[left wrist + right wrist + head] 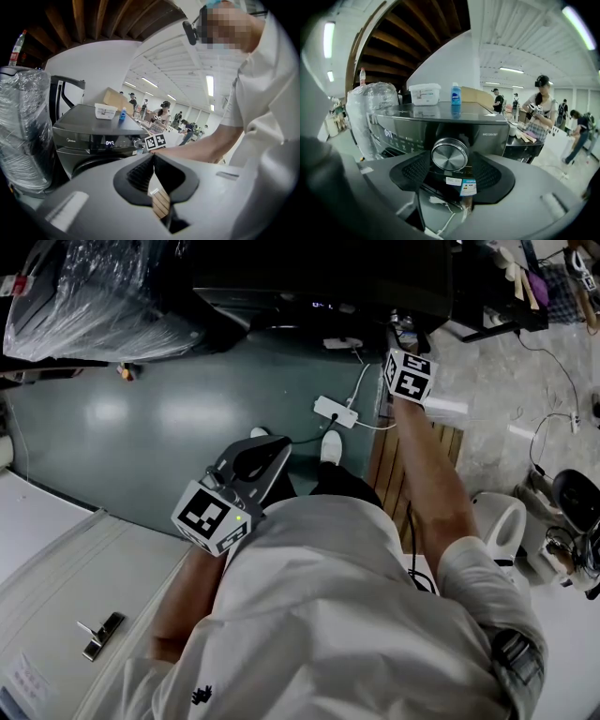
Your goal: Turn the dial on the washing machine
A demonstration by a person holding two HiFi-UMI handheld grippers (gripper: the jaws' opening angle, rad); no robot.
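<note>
In the right gripper view the washing machine's (440,123) round silver dial (449,154) sits squarely between the tips of my right gripper (449,158), whose pads press its two sides. Below the dial hang small stickers. In the head view the right gripper's marker cube (410,377) reaches up to the dark machine (319,282), and its jaws are hidden there. My left gripper (261,459) hangs low over the green floor, away from the machine, jaws shut on nothing. In the left gripper view the left gripper (153,161) faces the machine's lit display (109,142).
A white box (424,93) and a blue bottle (456,96) stand on the machine's top. A plastic-wrapped bundle (84,296) is to its left. A white power strip (336,412) with cables lies on the floor, beside wooden slats (389,465). People work in the background.
</note>
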